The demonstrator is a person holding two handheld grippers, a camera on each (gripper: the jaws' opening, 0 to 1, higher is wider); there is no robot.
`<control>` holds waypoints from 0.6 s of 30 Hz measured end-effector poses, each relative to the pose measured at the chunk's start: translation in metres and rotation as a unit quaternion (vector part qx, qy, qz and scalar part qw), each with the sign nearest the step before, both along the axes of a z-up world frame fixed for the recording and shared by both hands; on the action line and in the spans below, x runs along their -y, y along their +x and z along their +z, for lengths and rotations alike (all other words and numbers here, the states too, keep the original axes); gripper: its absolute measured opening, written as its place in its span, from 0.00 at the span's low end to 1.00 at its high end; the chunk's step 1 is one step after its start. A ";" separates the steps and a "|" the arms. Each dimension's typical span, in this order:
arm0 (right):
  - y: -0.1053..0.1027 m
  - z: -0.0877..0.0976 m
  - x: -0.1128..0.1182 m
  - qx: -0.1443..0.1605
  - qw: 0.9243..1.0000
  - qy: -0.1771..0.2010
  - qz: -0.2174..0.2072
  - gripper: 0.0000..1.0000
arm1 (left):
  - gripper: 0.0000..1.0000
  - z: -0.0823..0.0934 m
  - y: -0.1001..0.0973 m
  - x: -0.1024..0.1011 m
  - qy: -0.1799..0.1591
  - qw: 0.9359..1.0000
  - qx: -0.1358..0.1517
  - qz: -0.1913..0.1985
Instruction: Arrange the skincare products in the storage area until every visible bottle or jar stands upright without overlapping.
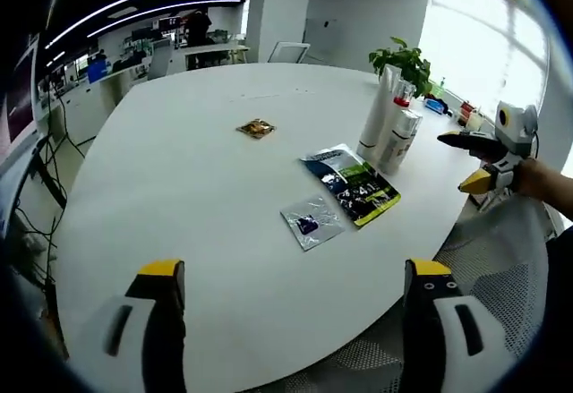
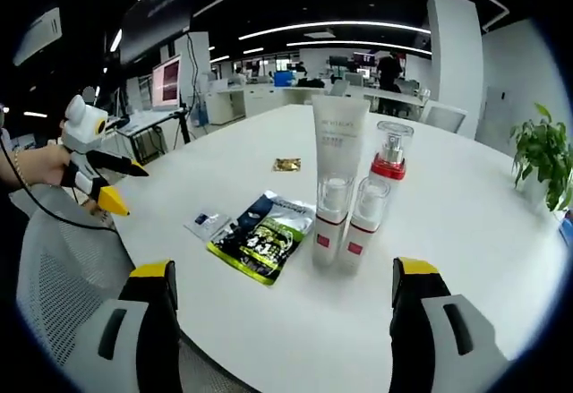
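Observation:
A tall white tube (image 2: 338, 138) stands upright near the table edge beside a pump bottle with a red collar (image 2: 391, 156). Two shorter white bottles with clear caps (image 2: 333, 218) (image 2: 365, 223) stand upright just in front, packed close. The same cluster (image 1: 389, 124) shows in the left gripper view. My right gripper (image 2: 284, 272) is open and holds nothing, a short way from the bottles; it shows too as the right gripper (image 1: 473, 160) beyond the table edge. My left gripper (image 1: 295, 272) is open over the near table rim, and appears as the left gripper (image 2: 106, 183) at the left.
A green and black packet (image 1: 354, 183) (image 2: 260, 241) lies flat near the bottles. A small clear sachet (image 1: 312, 223) (image 2: 206, 223) lies beside it, and a gold packet (image 1: 256, 128) (image 2: 286, 165) farther out. A potted plant (image 1: 403, 57) stands behind. A mesh chair (image 1: 501, 259) is at the edge.

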State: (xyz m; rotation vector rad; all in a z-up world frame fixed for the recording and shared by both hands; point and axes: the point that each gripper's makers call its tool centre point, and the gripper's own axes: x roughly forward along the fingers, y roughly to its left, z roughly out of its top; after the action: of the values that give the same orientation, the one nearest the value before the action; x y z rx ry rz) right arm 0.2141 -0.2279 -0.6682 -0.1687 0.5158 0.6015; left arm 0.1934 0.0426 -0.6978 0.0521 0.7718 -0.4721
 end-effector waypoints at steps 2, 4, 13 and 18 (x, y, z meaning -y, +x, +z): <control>0.000 0.001 0.000 -0.001 1.000 0.003 -0.002 0.99 | 0.99 -0.001 0.000 0.000 0.001 1.000 -0.002 -0.002; 0.000 0.001 0.001 -0.001 1.000 0.005 -0.004 0.99 | 0.99 -0.001 0.002 0.000 0.002 1.000 -0.002 -0.002; -0.003 -0.003 0.000 -0.007 1.000 -0.003 0.002 0.98 | 0.99 0.001 0.015 0.009 0.009 1.000 -0.002 0.005; -0.005 -0.007 -0.001 -0.013 1.000 -0.008 0.008 0.98 | 0.99 -0.002 0.025 0.016 0.018 1.000 -0.016 0.013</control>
State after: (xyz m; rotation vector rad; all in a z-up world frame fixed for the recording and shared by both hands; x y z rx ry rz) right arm 0.2092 -0.2267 -0.6749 -0.1800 0.5455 0.6167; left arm 0.2186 0.0262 -0.7002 0.0675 0.8119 -0.4358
